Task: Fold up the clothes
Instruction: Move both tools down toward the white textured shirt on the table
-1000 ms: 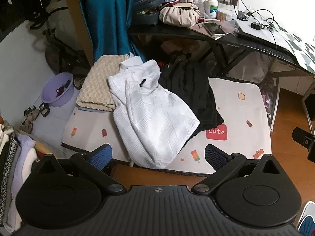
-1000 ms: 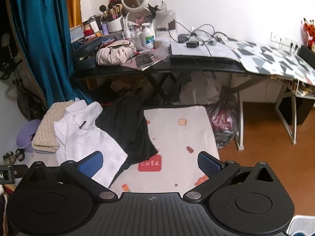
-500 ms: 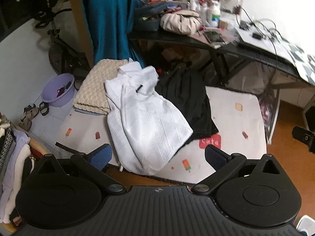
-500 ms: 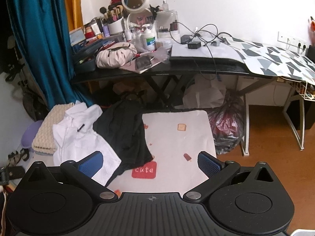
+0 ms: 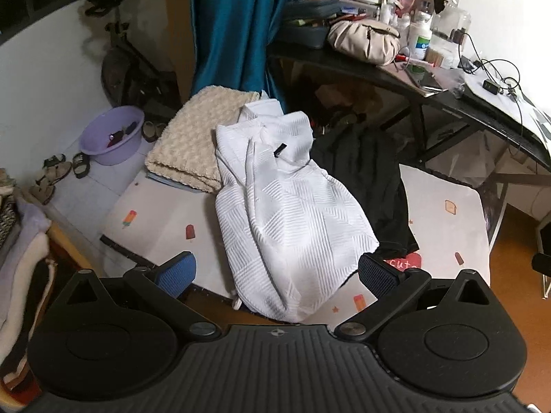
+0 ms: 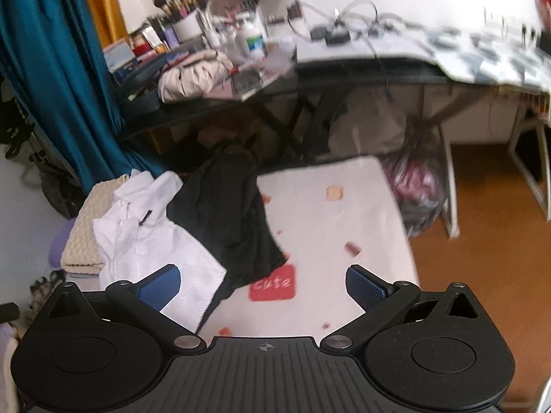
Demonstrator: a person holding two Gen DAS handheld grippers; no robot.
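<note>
We've pushed the left gripper closer over the white garment, right gripper swinging; both fingers spread, empty; black garment lies crumpled on the tabletop.

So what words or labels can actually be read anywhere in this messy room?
"cute": white letters on the red square patch printed on the white popsicle-print table cover.
Green-and-white label on the white plastic bottle on the black desk: too small to read.
Other jars and boxes there: unreadable.
</note>
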